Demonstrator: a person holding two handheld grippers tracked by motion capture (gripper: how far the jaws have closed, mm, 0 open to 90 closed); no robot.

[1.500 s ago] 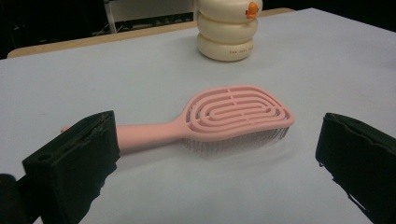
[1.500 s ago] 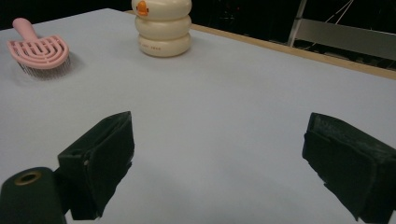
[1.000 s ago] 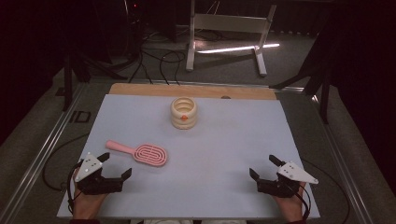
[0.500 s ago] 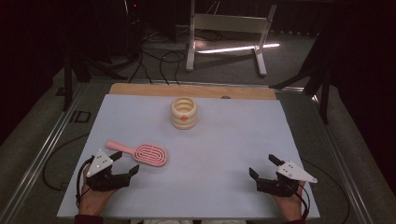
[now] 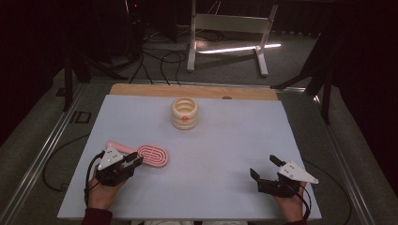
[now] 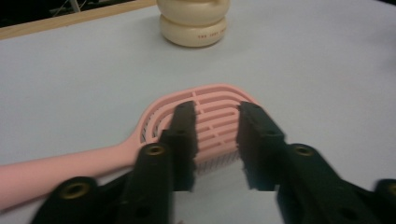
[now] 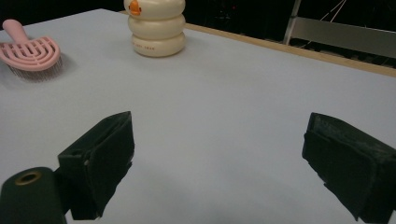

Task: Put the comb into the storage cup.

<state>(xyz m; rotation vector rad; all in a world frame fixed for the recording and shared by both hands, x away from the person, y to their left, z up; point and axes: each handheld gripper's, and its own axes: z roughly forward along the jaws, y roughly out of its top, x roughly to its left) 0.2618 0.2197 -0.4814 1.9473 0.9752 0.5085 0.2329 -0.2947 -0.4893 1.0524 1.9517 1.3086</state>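
Observation:
A pink hairbrush (image 5: 156,156) lies flat at the front left of the pale table mat (image 5: 234,140), its handle pointing left. My left gripper (image 5: 133,162) reaches in from the handle side, and its black jaws have just been closing. In the left gripper view (image 6: 217,111) the two jaws stand a narrow gap apart over the near edge of the brush head (image 6: 159,112). Bristles show between them, and the pads press on nothing. My right gripper (image 5: 264,167) rests at the front right, wide open (image 7: 222,130) over bare mat.
A cream ribbed container (image 5: 185,113) with an orange mark stands at the back middle of the mat, also in the gripper views (image 6: 194,21) (image 7: 156,28). A wooden strip (image 5: 141,90) borders the far edge. A metal stand (image 5: 225,28) and cables lie on the floor beyond.
My left gripper has slid right along the handle to the brush head and its jaws have narrowed. The right gripper, the brush and the container have stayed put.

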